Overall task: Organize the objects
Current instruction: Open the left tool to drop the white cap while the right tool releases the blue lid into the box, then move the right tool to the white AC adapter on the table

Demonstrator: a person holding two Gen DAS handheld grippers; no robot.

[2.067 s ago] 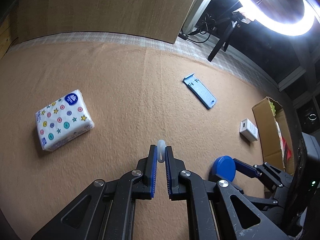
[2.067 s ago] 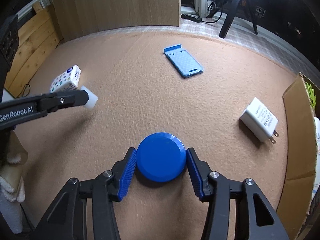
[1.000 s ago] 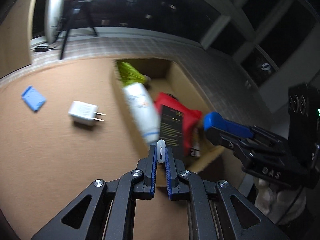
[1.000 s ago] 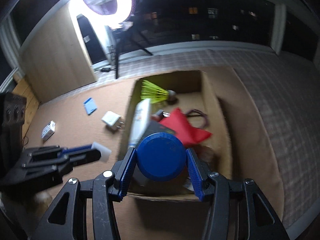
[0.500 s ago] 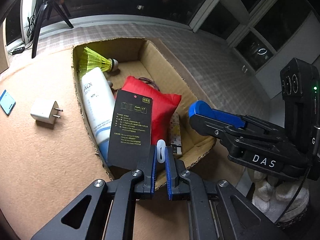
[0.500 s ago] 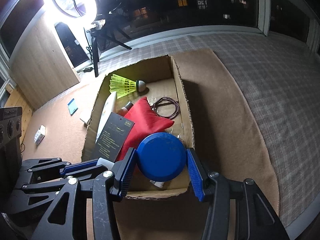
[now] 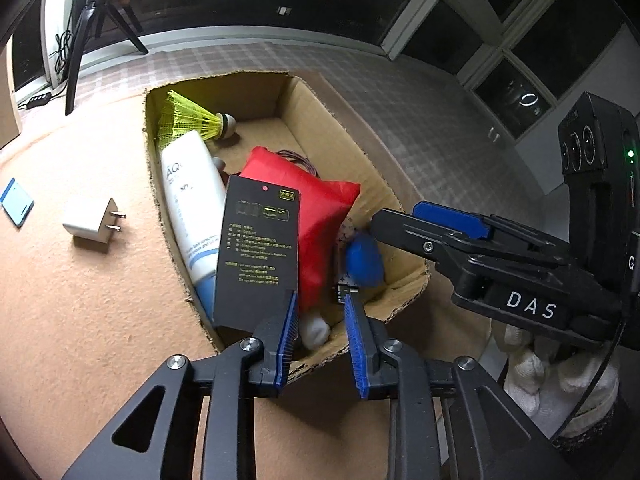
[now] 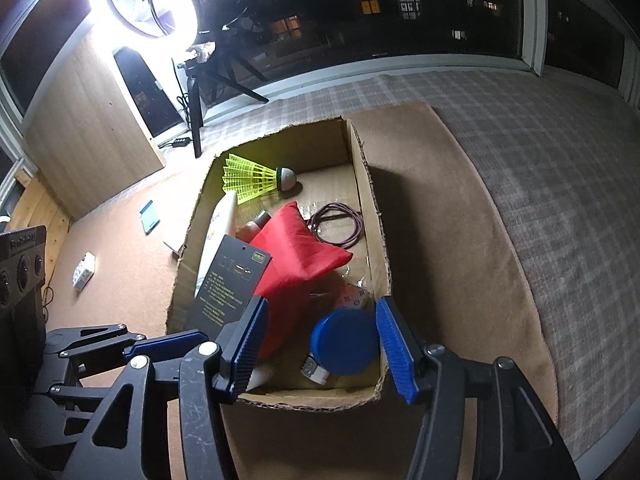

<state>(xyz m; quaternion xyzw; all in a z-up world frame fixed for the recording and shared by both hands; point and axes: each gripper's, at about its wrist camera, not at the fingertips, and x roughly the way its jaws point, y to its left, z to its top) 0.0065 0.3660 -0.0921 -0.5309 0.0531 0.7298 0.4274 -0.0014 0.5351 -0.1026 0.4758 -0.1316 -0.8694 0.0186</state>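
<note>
Blue puck (image 8: pixel 346 342) now inside box (image 8: pixel 370 200)

The box (image 8: pixel 370 208) is brown. Inside it lie a yellow birdie (image 8: pixel 250 176), a red bag (image 8: pixel 298 246), a black card (image 8: pixel 228 284) with yellow writing, and a blue lid (image 8: pixel 346 342). Beside the box, the mat (image 7: pixel 60 300) is orange-brown. Behind the box, the cloth (image 8: pixel 560 168) is grey checked.

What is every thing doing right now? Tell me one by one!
Left gripper: jaws opening, nothing pinched.
Right gripper: jaws opening, nothing pinched.
Blue disc: loose in the box.
White piece: loose in the box.
Cardboard box: open, partly filled.
White charger: outside the box, on the mat.
</note>
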